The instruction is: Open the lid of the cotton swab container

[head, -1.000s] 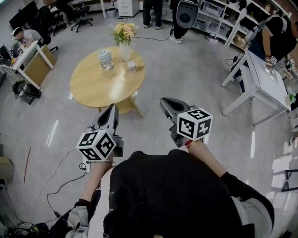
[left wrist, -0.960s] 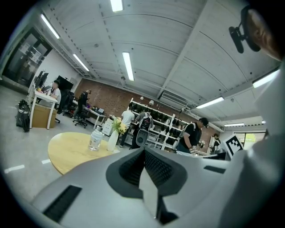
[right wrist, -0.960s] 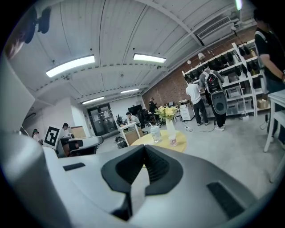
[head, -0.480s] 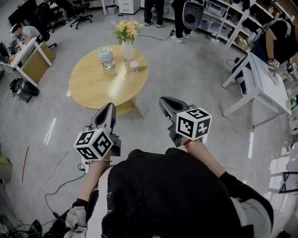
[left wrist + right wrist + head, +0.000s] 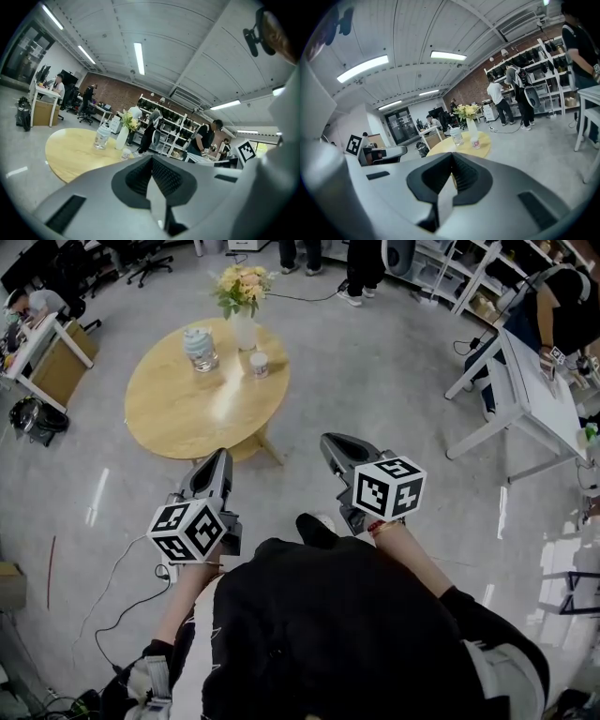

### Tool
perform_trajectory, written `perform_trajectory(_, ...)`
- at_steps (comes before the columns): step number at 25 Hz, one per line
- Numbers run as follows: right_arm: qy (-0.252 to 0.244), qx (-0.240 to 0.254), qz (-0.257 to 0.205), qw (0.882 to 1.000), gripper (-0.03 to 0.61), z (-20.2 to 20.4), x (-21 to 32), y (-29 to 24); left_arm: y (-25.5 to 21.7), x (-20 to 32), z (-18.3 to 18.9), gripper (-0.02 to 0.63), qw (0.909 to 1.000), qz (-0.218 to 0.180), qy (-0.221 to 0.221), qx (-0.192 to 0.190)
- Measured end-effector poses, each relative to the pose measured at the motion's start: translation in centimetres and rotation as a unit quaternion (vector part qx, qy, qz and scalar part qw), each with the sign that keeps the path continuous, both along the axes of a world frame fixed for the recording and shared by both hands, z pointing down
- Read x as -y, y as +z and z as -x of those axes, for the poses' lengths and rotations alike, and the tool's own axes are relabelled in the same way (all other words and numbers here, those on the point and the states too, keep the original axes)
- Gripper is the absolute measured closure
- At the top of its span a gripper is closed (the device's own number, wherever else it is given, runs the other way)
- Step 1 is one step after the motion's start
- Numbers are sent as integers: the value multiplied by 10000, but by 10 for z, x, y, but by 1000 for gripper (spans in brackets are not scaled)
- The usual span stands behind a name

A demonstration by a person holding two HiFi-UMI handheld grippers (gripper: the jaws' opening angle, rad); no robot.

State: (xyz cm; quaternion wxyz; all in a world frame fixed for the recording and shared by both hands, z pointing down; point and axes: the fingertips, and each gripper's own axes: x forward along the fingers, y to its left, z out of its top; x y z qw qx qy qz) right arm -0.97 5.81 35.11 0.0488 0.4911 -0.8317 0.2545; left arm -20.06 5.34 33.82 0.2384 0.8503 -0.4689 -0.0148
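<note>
The cotton swab container [image 5: 258, 365] is a small white tub with its lid on, standing on the round wooden table [image 5: 187, 404] across the floor from me. In the left gripper view the cotton swab container [image 5: 125, 153] shows small beyond the jaws, and in the right gripper view the container [image 5: 475, 142] stands on the table's near side. My left gripper [image 5: 223, 457] and right gripper [image 5: 330, 442] hang side by side over the floor, well short of the table. Both are shut with nothing between the jaws, as the left gripper [image 5: 151, 161] and right gripper [image 5: 452, 159] show close up.
A clear plastic jar [image 5: 199, 348] and a white vase of flowers [image 5: 242, 326] stand on the table beside the container. A white desk [image 5: 525, 390] is at the right, another desk [image 5: 42, 343] at the left. A cable [image 5: 122, 587] lies on the floor. People stand at the back.
The table has drifted a little up and left in the head view. A dark shoe now shows ahead of my torso. Both grippers stay shut and hold the same spot in the view.
</note>
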Motion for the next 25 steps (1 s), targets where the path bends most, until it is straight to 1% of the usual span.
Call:
perform_trajectory(5, -1, -75, 17, 10000, 574, -10, 12, 3, 3, 16, -9, 603, 10000, 31, -5, 2)
perform_trajectory(10, -14, -29, -27, 10000, 574, -21, 44, 2, 2, 42, -17, 603, 10000, -20, -64, 47)
perform_trajectory(16, -236, 38, -62, 9997, 574, -32, 95, -3, -2, 82, -22, 603, 9992, -5, -391, 58)
perform_trajectory(20, -395, 59, -90, 9992, 574, -41, 138, -8, -7, 113, -28, 603, 9981, -43, -596, 129)
perform_trajectory(23, -499, 85, -117, 9986, 574, -47, 169, -10, -11, 135, -30, 603, 9974, -100, -714, 45)
perform_trajectory(25, -550, 100, -126, 9984, 574, -51, 188, -10, -15, 149, -35, 603, 9975, -194, -671, -61)
